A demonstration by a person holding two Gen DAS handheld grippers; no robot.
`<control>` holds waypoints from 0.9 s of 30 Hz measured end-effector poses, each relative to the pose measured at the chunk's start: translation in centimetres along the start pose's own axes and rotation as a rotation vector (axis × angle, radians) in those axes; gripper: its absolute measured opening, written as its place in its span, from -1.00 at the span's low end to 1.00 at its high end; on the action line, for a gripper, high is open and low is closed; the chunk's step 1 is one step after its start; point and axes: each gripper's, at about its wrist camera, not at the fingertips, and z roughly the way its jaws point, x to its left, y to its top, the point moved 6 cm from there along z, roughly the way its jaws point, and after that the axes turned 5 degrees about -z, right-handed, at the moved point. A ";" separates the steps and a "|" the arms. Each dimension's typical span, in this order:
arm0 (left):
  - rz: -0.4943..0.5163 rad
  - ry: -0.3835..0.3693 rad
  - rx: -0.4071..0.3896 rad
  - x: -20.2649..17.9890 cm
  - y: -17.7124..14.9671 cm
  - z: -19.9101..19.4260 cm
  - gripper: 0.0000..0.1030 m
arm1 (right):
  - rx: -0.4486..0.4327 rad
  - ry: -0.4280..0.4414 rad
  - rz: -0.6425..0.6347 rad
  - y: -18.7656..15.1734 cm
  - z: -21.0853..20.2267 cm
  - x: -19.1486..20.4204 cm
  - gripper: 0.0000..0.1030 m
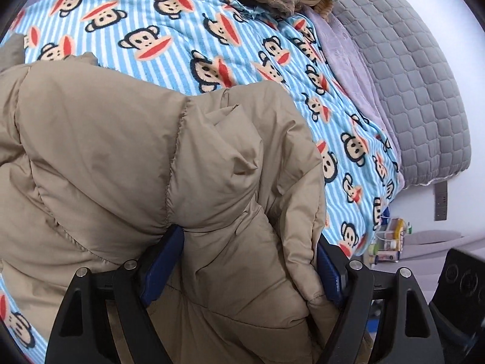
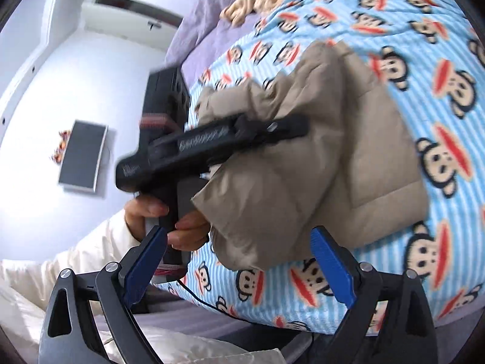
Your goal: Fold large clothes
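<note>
Right gripper (image 2: 239, 268) jaws spread, left gripper (image 1: 242, 261) clamping tan jacket (image 1: 127, 157)

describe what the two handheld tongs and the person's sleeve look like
Both tongs, left and right, have black triangular linkage arms with silver rivets and blue textured pads. From the right wrist view, the left tool's body is black with pale lettering, red-and-white bands and a thin dark cable. The sleeve is cream and padded.
</note>
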 end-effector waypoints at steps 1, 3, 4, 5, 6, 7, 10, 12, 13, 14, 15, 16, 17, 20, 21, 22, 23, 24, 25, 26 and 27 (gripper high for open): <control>0.011 0.017 -0.013 -0.3 0.0 -0.4 0.58 | 0.022 -0.046 -0.013 -0.1 1.1 0.0 0.86; 0.050 0.049 -0.057 -0.6 -0.3 -2.4 0.58 | 0.042 -0.188 -0.052 0.2 2.7 -0.4 0.74; 0.076 0.067 -0.094 -0.8 -0.3 -3.5 0.58 | 0.036 -0.275 -0.065 0.5 3.2 -0.9 0.54; 0.104 0.089 -0.139 -0.9 -0.1 -4.8 0.58 | 0.029 -0.315 -0.070 0.4 3.0 -1.2 0.42; 0.123 0.121 -0.195 -0.7 0.1 -6.2 0.58 | 0.019 -0.330 -0.069 0.8 3.1 -1.5 0.05; 0.132 0.164 -0.256 -0.3 0.3 -7.8 0.58 | 0.011 -0.332 -0.060 1.2 3.1 -1.8 -0.47; 0.077 0.294 -0.373 3.3 1.7 -10.7 0.58 | -0.016 -0.361 -0.048 1.6 2.2 -2.9 -0.63; 0.010 0.360 -0.384 6.6 2.7 -10.8 0.58 | -0.034 -0.372 -0.060 1.5 1.6 -3.0 -0.65; -0.018 0.398 -0.382 8.1 3.1 -10.5 0.58 | -0.041 -0.379 -0.063 0.9 1.2 -3.2 -0.65; -0.044 0.415 -0.369 9.3 3.4 -9.9 0.58 | -0.048 -0.384 -0.059 0.8 0.9 -3.7 -0.65; -0.069 0.406 -0.358 10.2 3.7 -9.2 0.58 | -0.054 -0.384 -0.044 0.7 0.6 -4.2 -0.65; -0.079 0.396 -0.358 10.4 4.0 -8.6 0.58 | -0.059 -0.384 -0.028 0.7 0.3 -4.6 -0.65; -0.074 0.400 -0.362 10.2 4.3 -8.1 0.58 | -0.066 -0.387 -0.010 0.6 0.0 -5.3 -0.65; -0.006 0.432 -0.371 7.9 5.2 -6.1 0.58 | -0.088 -0.406 0.038 0.8 -0.6 -7.0 -0.65; 0.014 0.435 -0.371 7.0 5.4 -5.4 0.58 | -0.095 -0.413 0.052 0.9 -0.6 -7.3 -0.65; 0.032 0.434 -0.369 6.2 5.5 -4.6 0.58 | -0.103 -0.421 0.069 0.7 -0.8 -8.1 -0.65; 0.046 0.433 -0.365 5.5 5.6 -4.0 0.58 | -0.109 -0.424 0.085 0.5 -1.0 -8.8 -0.65; 0.064 0.433 -0.362 4.8 5.7 -3.3 0.58 | -0.110 -0.425 0.098 0.3 -1.2 -9.6 -0.65; 0.080 0.438 -0.357 4.2 5.7 -2.7 0.58 | -0.102 -0.423 0.113 0.1 -1.2 -10.3 -0.61; 0.091 0.447 -0.349 3.8 5.8 -2.2 0.58 | -0.087 -0.416 0.134 -0.3 -1.4 -11.1 -0.60; 0.101 0.458 -0.342 3.5 5.7 -1.9 0.58 | -0.069 -0.392 0.176 -0.6 -1.5 -12.0 -0.49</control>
